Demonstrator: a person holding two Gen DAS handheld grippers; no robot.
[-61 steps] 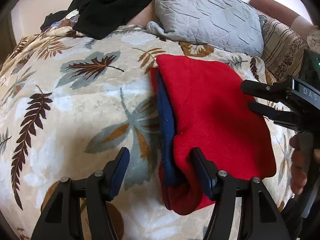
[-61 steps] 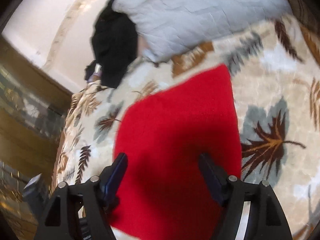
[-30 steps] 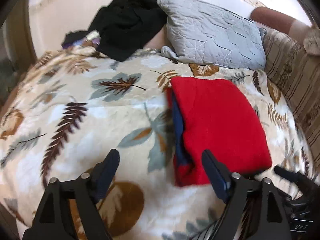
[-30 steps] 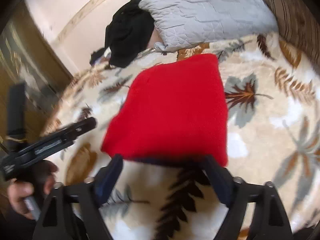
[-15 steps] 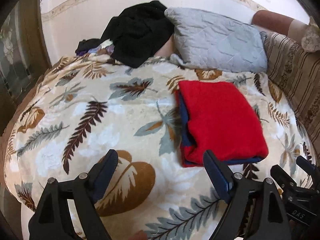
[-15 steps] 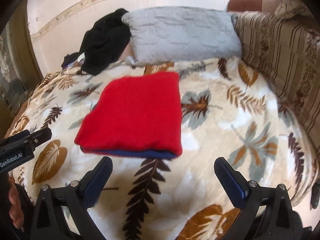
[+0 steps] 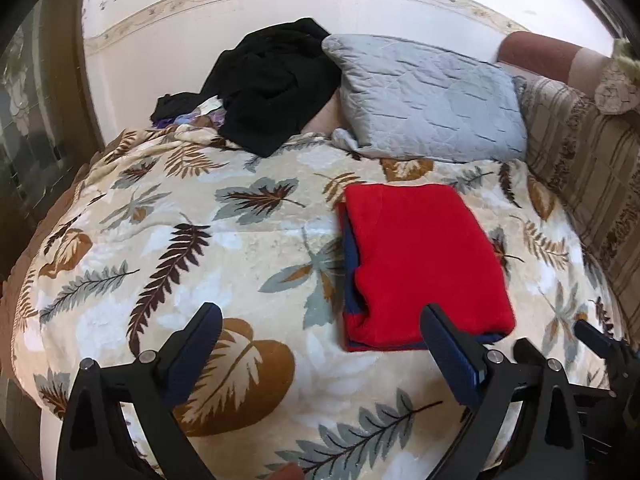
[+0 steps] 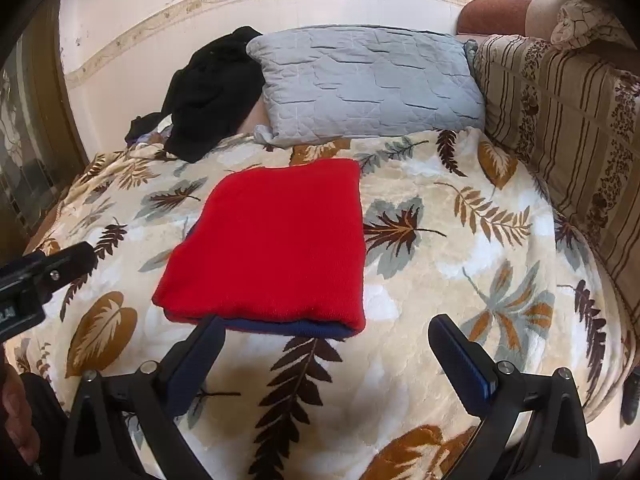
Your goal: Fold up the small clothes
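The fuzzy red cloth (image 8: 272, 240), folded into a flat square with a dark blue layer peeking out underneath, lies in the middle of the bed (image 8: 460, 264), on a soft blanket printed with leaves. A puffy grey quilted pillow (image 8: 368, 80) and crumpled black clothes (image 7: 272, 84) sit at the far edge. The left gripper (image 7: 320, 340) and right gripper (image 8: 326, 354) have just been opening; both gape wide near the front edge, holding nothing.

The red garment (image 7: 424, 256) lies folded flat into a rough rectangle, right of centre in the left wrist view; a navy-blue layer peeks out along its left and lower edges. In the right wrist view it (image 8: 272, 244) sits centre-left.
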